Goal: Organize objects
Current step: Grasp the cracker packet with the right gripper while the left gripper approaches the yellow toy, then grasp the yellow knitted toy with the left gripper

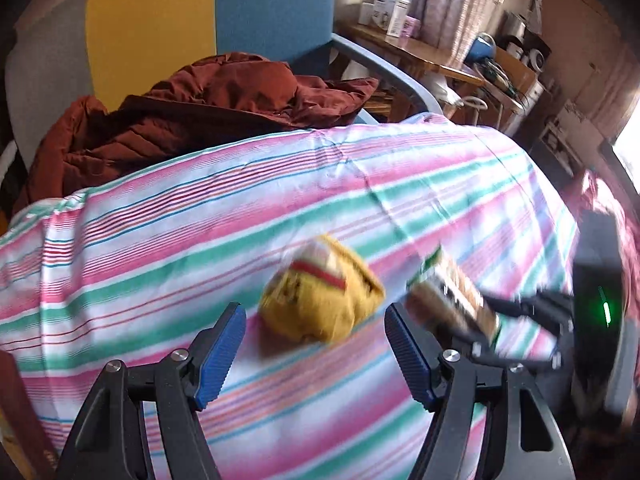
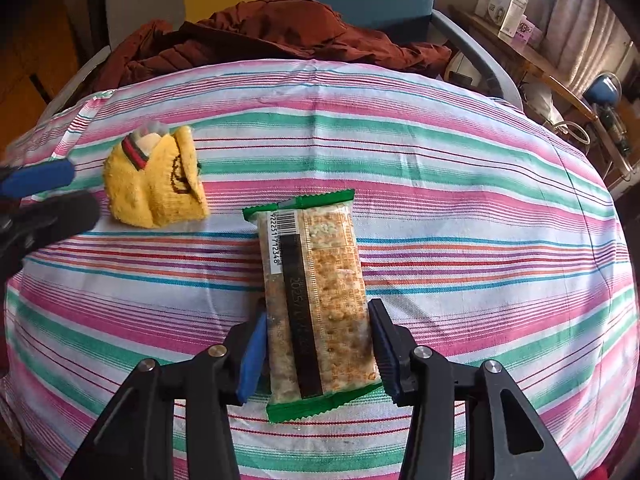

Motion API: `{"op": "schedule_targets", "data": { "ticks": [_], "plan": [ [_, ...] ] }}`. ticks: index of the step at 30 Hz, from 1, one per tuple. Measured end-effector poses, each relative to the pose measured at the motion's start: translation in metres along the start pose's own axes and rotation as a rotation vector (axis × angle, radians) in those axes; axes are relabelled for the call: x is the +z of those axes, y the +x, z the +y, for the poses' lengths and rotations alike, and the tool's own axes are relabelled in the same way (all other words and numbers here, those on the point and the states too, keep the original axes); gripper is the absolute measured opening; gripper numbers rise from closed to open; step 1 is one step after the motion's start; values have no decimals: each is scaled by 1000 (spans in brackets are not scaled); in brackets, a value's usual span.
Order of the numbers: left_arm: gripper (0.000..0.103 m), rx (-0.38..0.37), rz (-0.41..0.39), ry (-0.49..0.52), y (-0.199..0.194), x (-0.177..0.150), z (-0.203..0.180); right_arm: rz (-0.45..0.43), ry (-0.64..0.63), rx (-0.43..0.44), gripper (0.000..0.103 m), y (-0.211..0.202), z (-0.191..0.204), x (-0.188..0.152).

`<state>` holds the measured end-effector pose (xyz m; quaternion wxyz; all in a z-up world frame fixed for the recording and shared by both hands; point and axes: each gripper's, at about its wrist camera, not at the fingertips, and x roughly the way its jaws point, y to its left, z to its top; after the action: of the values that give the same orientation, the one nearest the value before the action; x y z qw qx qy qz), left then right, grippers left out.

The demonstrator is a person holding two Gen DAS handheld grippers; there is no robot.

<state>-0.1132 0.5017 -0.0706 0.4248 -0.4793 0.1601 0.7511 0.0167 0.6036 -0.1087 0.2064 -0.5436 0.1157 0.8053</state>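
A cracker packet (image 2: 316,296) with green ends lies lengthwise on the striped cloth (image 2: 440,208). My right gripper (image 2: 318,344) is closed on its near half, blue pads against both long sides. A rolled yellow sock (image 2: 156,184) lies to the packet's left. In the left wrist view, blurred by motion, my left gripper (image 1: 316,344) is open and empty, the yellow sock (image 1: 320,304) just beyond its fingertips. The packet (image 1: 452,296) and the right gripper (image 1: 520,316) show at the right there. The left gripper's blue pad (image 2: 38,178) shows at the right wrist view's left edge.
A dark red padded jacket (image 2: 272,36) is piled behind the cloth-covered surface, before a chair with yellow and blue panels (image 1: 208,20). A wooden shelf (image 1: 420,52) with boxes stands at the back right. The cloth falls away at the right edge (image 1: 560,200).
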Motion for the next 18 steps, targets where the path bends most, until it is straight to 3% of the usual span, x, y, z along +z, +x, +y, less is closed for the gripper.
{"op": "schedule_targets", "data": {
  "ticks": [6,7,9,12,18],
  "plan": [
    [68,34,105,-40,51,9,3,-4,-14,-1,49,2,-1,2],
    [67,26,83,-45,51,7,4,-5,-16,-1,49,3,-1,2],
    [54,12,59,-56,46,4,6,-9,-21,-1,48,3,-1,2],
    [44,10,41,-60,35,-8,11,-19,-29,-6,46,1,0,2],
    [41,82,-6,-34,-1,-57,11,-50,-50,31,46,-2,1,3]
  ]
}}
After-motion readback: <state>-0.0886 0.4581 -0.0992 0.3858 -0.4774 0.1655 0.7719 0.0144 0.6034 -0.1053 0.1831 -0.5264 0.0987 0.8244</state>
